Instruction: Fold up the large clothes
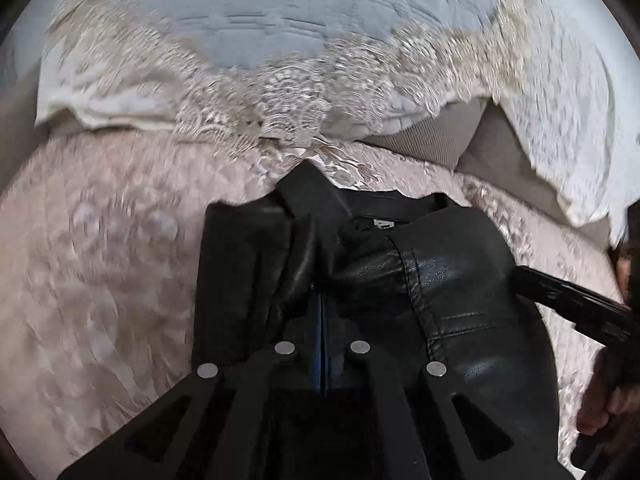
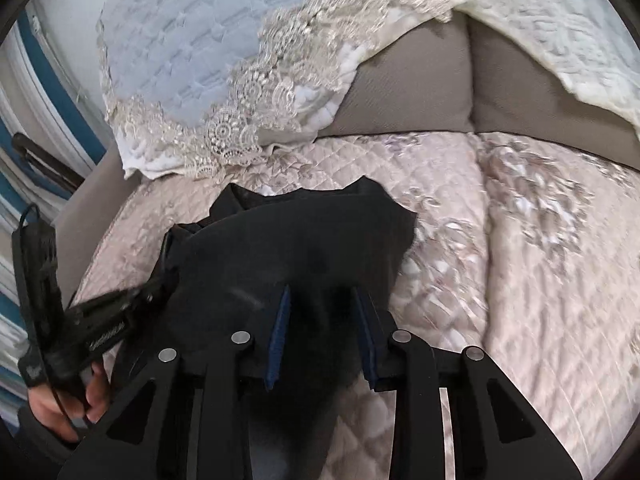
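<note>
A black leather jacket (image 1: 448, 280) lies bunched on a pink quilted cover (image 1: 100, 280); its collar and label point away from me. My left gripper (image 1: 324, 320) is shut on a fold of the jacket, with only a thin blue line of pad showing. In the right wrist view the jacket (image 2: 288, 240) is a dark heap on the quilt (image 2: 520, 260). My right gripper (image 2: 324, 304) stands open, its blue pads (image 2: 280, 332) apart, with black fabric between them. The right gripper's body shows at the left view's right edge (image 1: 576, 300), and the left gripper at the right view's left (image 2: 92, 332).
White lace-edged covers (image 2: 248, 120) drape over grey-brown sofa back cushions (image 2: 420, 88) behind the quilt. A pale blue quilted cloth (image 1: 240, 12) lies above. A blue and white frame (image 2: 24, 128) stands at the far left.
</note>
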The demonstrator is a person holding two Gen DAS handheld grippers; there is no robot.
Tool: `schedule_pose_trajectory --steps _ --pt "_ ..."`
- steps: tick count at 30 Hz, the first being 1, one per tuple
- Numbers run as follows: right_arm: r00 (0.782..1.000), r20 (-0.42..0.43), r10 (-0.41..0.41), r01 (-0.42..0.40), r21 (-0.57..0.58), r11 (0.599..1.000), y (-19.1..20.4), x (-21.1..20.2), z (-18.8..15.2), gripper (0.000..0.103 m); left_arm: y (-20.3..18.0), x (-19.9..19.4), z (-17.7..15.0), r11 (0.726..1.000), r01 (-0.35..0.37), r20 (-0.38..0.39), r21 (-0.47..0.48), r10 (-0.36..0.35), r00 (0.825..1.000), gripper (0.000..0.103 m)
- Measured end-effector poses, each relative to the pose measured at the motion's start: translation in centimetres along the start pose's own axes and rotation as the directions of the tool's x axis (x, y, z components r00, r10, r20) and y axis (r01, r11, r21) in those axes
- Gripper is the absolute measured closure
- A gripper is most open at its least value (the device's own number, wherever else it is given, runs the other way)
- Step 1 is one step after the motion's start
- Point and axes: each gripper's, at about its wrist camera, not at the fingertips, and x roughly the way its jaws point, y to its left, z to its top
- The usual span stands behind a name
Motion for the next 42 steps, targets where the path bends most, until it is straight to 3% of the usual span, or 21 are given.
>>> schedule_pose_trajectory --steps 3,7,10,13,18,20,23,25,28,33,39,42 --pt "1.000 -0.026 -0.017 0.016 -0.028 0.999 0.3 1.8 -0.3 0.071 0.1 0.1 -1.3 0.999 -0.026 0.051 0.026 0.025 0.998 0.100" --pt "0.999 -0.036 -0.020 0.020 -0.002 1.000 -0.6 2.5 -0.6 0.071 -0.3 0.7 -0.7 0.998 -0.048 0.044 0.047 0.046 0.998 0.100" --pt "0.999 -0.017 -0.039 0.039 0.014 0.999 -0.2 0.3 -0.8 0.071 -1.1 0.6 -0.4 0.992 -0.087 0.042 0.093 0.084 0.996 0.100" --pt "0.999 0.032 -0.008 0.008 -0.013 1.000 1.1 -3.2 -2.2 0.071 -1.6 -0.9 -0.2 0.986 -0.102 0.040 0.130 0.098 0.994 0.100" --pt "0.998 0.045 0.037 -0.033 -0.078 0.996 3.6 -7.7 -7.4 0.071 -1.1 -6.2 -2.4 0.996 -0.048 0.081 0.074 0.042 0.996 0.095" --pt "0.998 0.024 0.050 -0.048 -0.092 0.995 4.4 -8.2 -9.8 0.071 -0.7 -8.3 -4.2 0.999 -0.021 0.106 0.048 0.016 0.994 0.095" --pt "1.000 0.005 0.026 -0.025 -0.106 0.994 4.9 -7.7 -12.0 0.071 0.0 -9.0 -6.9 0.999 -0.037 0.092 0.033 0.034 0.995 0.094" --pt "1.000 -0.011 0.023 -0.024 -0.098 0.995 4.7 -6.9 -12.3 0.071 0.7 -7.8 -8.3 0.998 -0.056 0.047 0.017 0.056 0.997 0.094" --pt "1.000 -0.019 0.004 -0.006 -0.106 0.994 4.8 -6.5 -11.8 0.071 0.9 -7.4 -8.5 0.998 -0.065 0.051 0.013 0.064 0.997 0.094" --pt "1.000 0.002 -0.021 0.021 -0.113 0.993 5.2 -8.9 -12.1 0.071 0.4 -8.9 -8.3 0.996 -0.087 0.029 0.010 0.087 0.996 0.094" --pt "0.999 0.038 -0.010 0.015 -0.114 0.993 6.2 -12.3 -14.1 0.070 -0.5 -13.2 -9.9 0.995 -0.103 0.056 0.018 0.101 0.993 0.085" --pt "0.998 0.057 -0.007 0.014 -0.115 0.993 6.8 -13.9 -15.1 0.068 -1.1 -15.1 -10.9 0.993 -0.118 0.064 0.031 0.116 0.991 0.075"
